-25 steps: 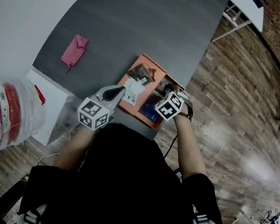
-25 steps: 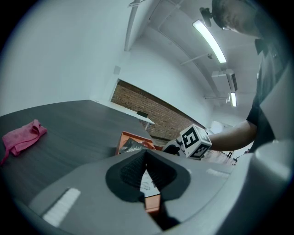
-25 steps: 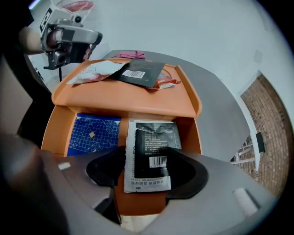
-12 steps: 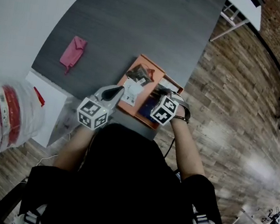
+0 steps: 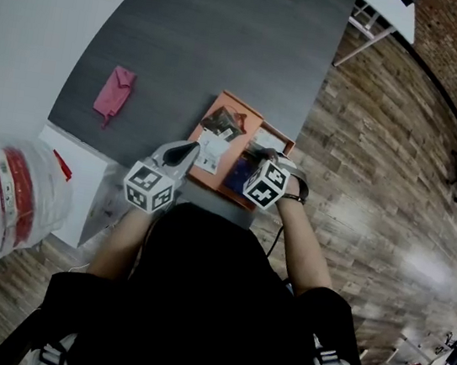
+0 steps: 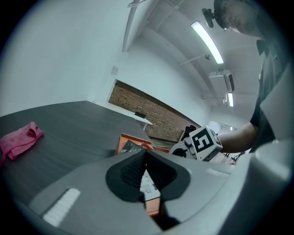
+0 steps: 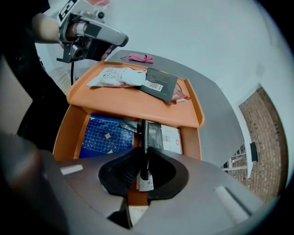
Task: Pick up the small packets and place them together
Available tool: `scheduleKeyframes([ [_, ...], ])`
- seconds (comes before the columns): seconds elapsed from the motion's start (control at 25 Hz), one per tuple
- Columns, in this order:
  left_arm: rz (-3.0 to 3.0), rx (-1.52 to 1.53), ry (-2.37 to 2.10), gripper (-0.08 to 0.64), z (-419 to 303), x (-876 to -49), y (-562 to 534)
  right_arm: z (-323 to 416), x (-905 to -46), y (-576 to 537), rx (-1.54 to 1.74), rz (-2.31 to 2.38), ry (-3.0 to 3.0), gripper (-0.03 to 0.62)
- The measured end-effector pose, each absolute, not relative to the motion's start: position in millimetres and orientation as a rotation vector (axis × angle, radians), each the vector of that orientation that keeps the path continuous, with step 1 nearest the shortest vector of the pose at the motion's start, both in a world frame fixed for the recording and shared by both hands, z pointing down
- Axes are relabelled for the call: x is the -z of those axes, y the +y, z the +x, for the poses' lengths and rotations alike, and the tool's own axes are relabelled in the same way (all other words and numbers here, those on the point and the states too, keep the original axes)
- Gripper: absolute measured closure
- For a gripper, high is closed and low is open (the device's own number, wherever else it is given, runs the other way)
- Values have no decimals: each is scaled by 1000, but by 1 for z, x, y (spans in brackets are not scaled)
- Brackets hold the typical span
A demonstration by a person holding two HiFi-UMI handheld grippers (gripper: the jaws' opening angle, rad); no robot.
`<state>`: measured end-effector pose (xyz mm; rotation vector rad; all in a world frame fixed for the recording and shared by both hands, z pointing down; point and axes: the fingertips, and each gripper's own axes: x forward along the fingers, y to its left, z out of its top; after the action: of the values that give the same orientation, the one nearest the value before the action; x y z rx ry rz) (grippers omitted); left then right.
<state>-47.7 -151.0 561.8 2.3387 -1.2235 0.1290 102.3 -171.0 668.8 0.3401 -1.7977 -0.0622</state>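
An orange tray [image 7: 190, 98] holds the packets. On its raised shelf lie a white packet [image 7: 117, 76] and a black packet [image 7: 159, 84]. In the lower compartment are a blue packet [image 7: 106, 137] and a white packet [image 7: 172, 137]. My right gripper [image 7: 144, 153] points down into that compartment; its jaws have just been closing and now pinch a thin dark packet [image 7: 149, 131] held edge-on. In the head view the right gripper [image 5: 258, 153] is over the tray's [image 5: 234, 102] near right part. My left gripper [image 6: 146, 154] is shut with nothing in it and hovers at the tray's left edge.
A pink cloth [image 5: 114, 92] lies on the grey table [image 5: 225, 32], left of the tray. A large water bottle [image 5: 5, 195] and a white box [image 5: 75, 184] stand at the near left. Wooden floor [image 5: 366, 172] lies to the right.
The right gripper has shifted slightly left and nearer over the tray's lower compartment. The left gripper has stayed where it was.
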Motion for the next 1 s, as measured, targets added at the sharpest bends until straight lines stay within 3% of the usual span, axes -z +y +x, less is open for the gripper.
scheduleKeyframes([
  [1.0, 2410, -140, -1147, 560, -41, -554, -155, 111, -609, -166, 170, 530, -1825, 566],
])
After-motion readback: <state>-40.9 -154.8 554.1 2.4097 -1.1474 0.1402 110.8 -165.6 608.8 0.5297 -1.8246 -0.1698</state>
